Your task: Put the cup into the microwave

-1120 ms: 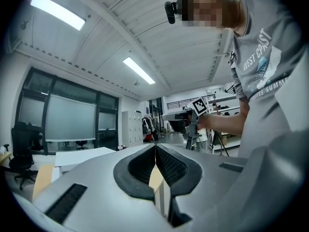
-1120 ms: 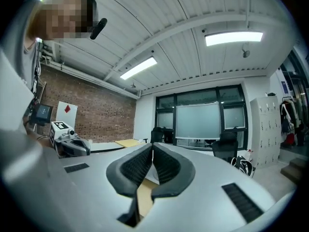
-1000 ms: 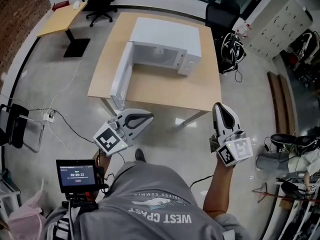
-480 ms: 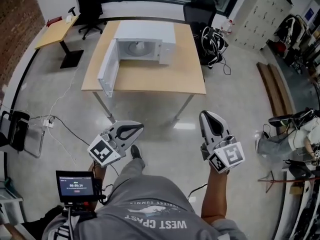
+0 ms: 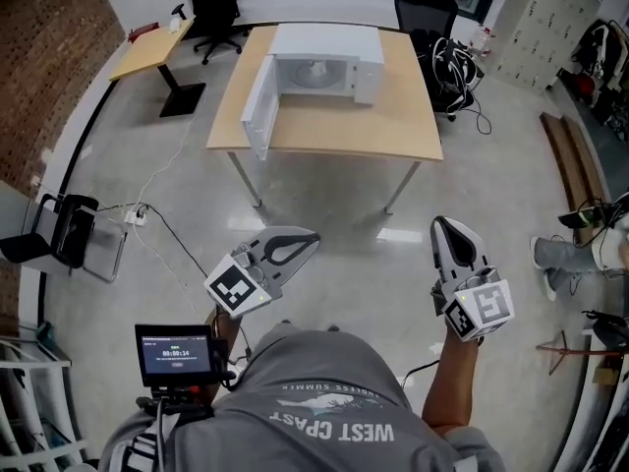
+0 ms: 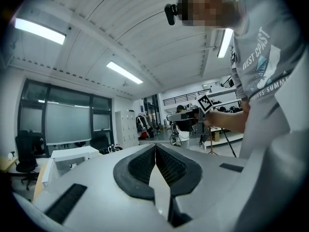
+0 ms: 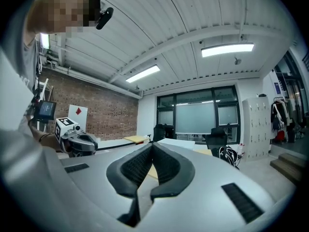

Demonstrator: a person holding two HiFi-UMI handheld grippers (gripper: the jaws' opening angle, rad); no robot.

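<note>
Two tools are held level above the polished floor, well apart from the bench at the far side of the room. We see the left tool clenched, its black pads meeting at the tips with nothing between them. The right tool is clenched the same way and grips nothing. Each carries its marker cube at the near end, close to our grey shirt.

On the bench stands the white microwave, towards the far edge. Its door hangs wide open on the left and reaches out past the bench's left near edge. Inside the lit cavity we make out a pale round shape. Whether that is the cup or the oven's own plate we cannot tell at this range.

A small screen on a mount sits at our near left. A smaller desk and a black office chair stand far left beside the brick wall. A dark bag lies on the floor just right of the bench, and white lockers line the far right.
</note>
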